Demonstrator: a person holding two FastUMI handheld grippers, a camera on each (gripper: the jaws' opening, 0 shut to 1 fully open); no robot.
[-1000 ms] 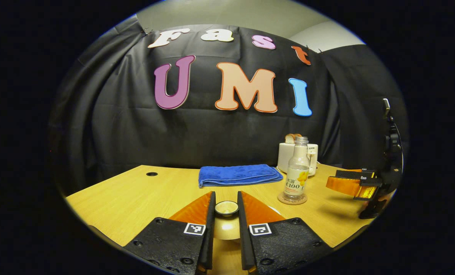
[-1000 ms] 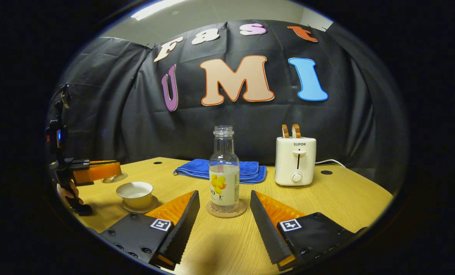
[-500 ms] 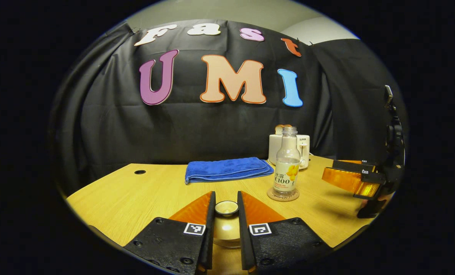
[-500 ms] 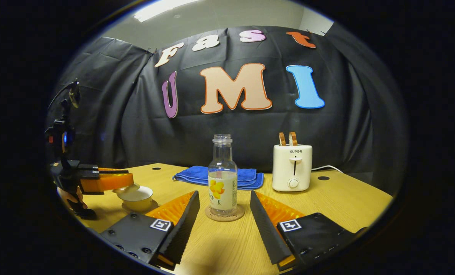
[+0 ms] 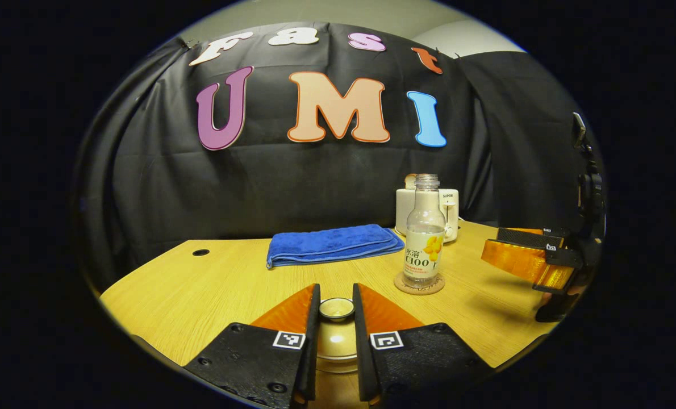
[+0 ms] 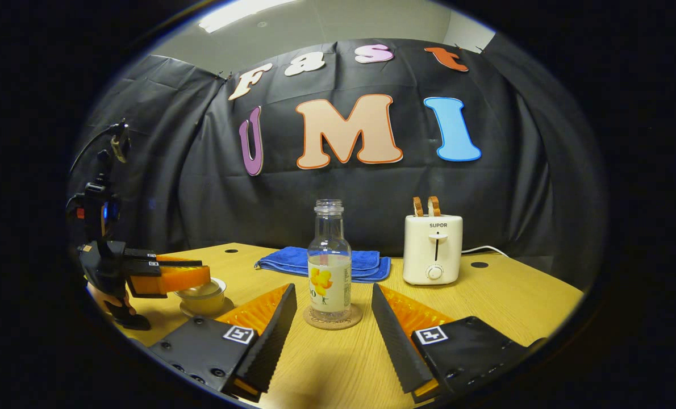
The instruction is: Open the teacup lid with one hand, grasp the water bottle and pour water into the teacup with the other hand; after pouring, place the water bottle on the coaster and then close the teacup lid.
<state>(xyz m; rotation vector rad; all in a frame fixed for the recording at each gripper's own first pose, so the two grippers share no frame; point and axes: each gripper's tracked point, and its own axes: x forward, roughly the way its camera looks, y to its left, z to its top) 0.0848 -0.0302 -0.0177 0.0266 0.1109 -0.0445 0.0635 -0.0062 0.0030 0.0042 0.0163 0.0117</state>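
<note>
Left gripper view: left gripper [image 5: 336, 318] clenched on the knob of the teacup lid [image 5: 336, 308], both fingers pressed against it, lid domed beneath between them. Beyond, on the wooden table [image 5: 201, 295]: water bottle [image 5: 424, 236] upright and uncapped on a round coaster [image 5: 419, 284], folded blue towel [image 5: 333, 244] behind, white toaster [image 5: 450, 213] partly hidden by the bottle. Right gripper [image 5: 528, 258] seen at the far right edge, apart from the bottle.

Right gripper view: right gripper [image 6: 333, 318] released, fingers spread wide on either side of the water bottle [image 6: 329, 261], touching nothing. Bottle seated on the coaster [image 6: 332, 318], partly filled. At left, teacup [image 6: 204, 292] on its saucer [image 6: 201, 309], left gripper [image 6: 170, 277] directly over the cup with the lid at the rim; cannot tell whether fully seated. Toaster [image 6: 433, 249] with two slices raised to the right of the bottle, towel [image 6: 292, 261] behind.
</note>
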